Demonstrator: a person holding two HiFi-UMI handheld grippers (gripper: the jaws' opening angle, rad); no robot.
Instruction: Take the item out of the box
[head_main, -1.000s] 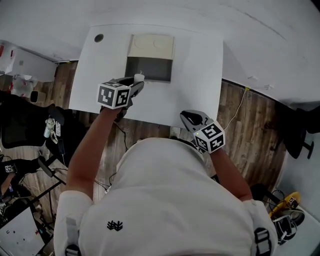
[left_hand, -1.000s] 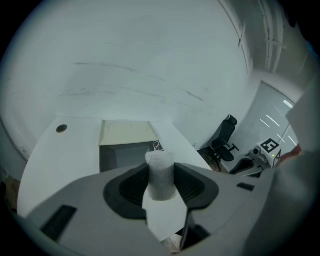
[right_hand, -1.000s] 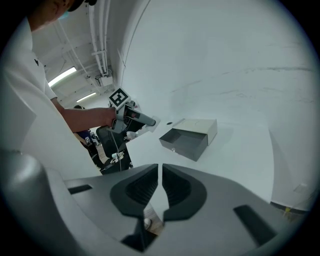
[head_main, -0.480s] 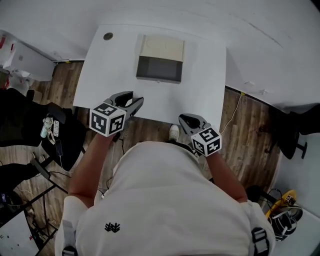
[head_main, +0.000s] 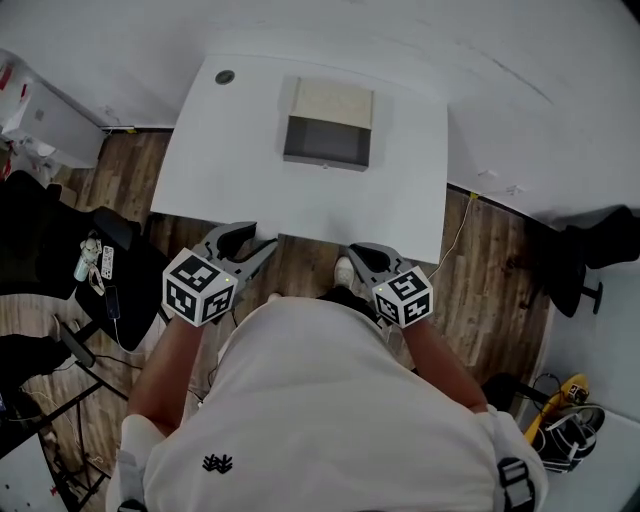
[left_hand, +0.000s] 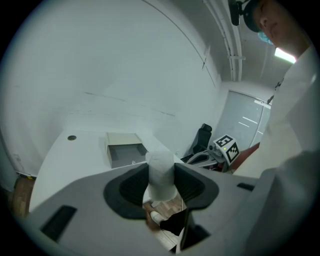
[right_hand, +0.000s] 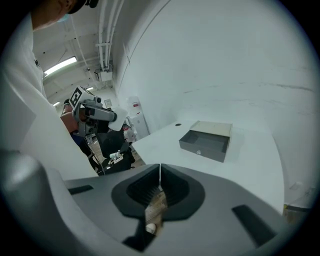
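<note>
While the head view is looking steeply down on a white table (head_main: 230, 150), it is showing the box (head_main: 326, 160) lying open toward 12 o'clock on the tabletop. Its grey inside is looking empty and its pale lid is folding back toward the wall. A small round hole (head_main: 224, 76) is sitting at the table's 11 o'clock corner. The person in a white shirt (head_main: 320, 400) is holding both grippers by the table's near edge, well apart from the box. The left gripper (head_main: 254, 240) is sitting at about 7 o'clock and the right gripper (head_main: 357, 252) at about 5 o'clock.

This overhead view is not showing anything between the left jaws. The left gripper view is filling that in: a white cylinder-shaped item (left_hand: 161, 175) is standing upright between the dark pads (left_hand: 192, 182). The pads are standing fairly wide apart and pressing on its two sides, so the item is out of the box and in this gripper's hold. Beyond it the box is appearing at 11 o'clock and the right gripper's marker cube (left_hand: 226, 148) at 2 o'clock.

The right gripper view is showing its own fingers (right_hand: 175, 189) meeting along a thin line, gripping nothing, with the box lying ahead at 1 o'clock.
</note>
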